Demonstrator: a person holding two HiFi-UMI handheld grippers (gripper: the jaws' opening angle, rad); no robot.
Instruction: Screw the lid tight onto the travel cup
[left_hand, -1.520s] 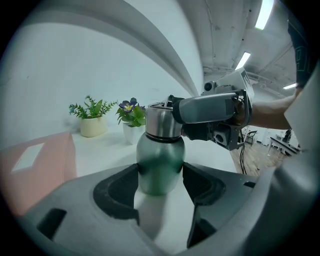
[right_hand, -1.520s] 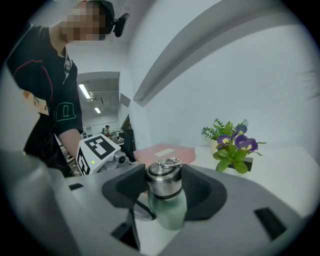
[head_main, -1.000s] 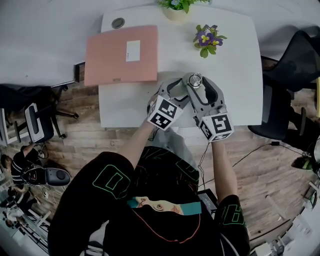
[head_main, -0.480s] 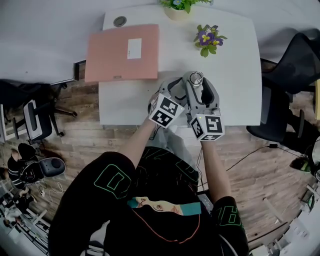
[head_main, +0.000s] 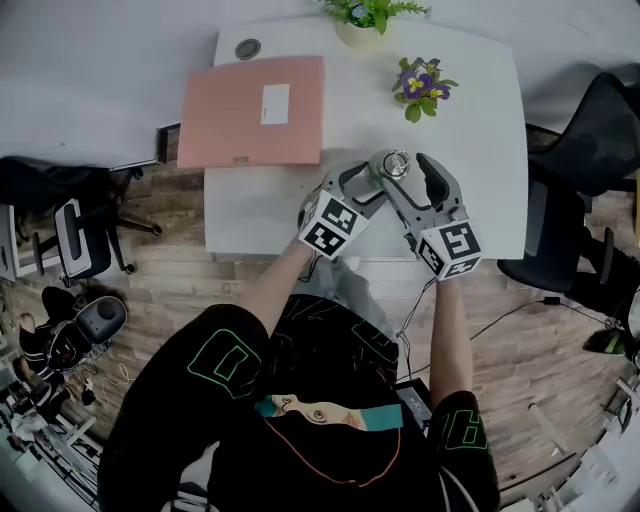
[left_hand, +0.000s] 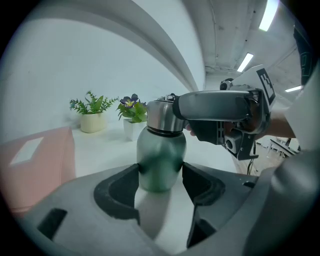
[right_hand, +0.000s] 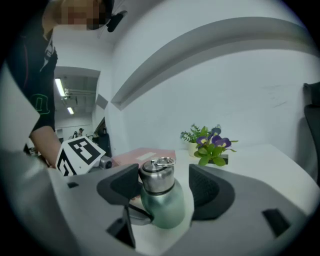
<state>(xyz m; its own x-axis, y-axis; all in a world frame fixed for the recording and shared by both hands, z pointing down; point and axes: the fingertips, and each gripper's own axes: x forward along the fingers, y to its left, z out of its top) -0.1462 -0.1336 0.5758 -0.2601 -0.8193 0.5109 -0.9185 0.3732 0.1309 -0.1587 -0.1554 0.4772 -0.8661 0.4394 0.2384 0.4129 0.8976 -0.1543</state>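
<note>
A green travel cup (left_hand: 160, 160) with a steel lid (right_hand: 157, 176) stands upright on the white table (head_main: 260, 205), near its front edge. My left gripper (left_hand: 160, 180) is shut on the cup's green body, a pad pressed to each side. My right gripper (right_hand: 162, 182) straddles the lid with its jaws opening. Its left pad sits close to the lid and the right pad stands clear of it. In the head view the cup (head_main: 392, 165) shows between the left gripper (head_main: 368, 185) and the right gripper (head_main: 405, 168).
A pink folder (head_main: 255, 110) lies at the table's back left. A purple flower pot (head_main: 422, 82) and a green plant (head_main: 365, 18) stand behind the cup. A dark office chair (head_main: 590, 130) is to the table's right.
The right gripper's jaws have spread wider round the lid, and its marker cube has swung out to the right. The left gripper and the cup have stayed put.
</note>
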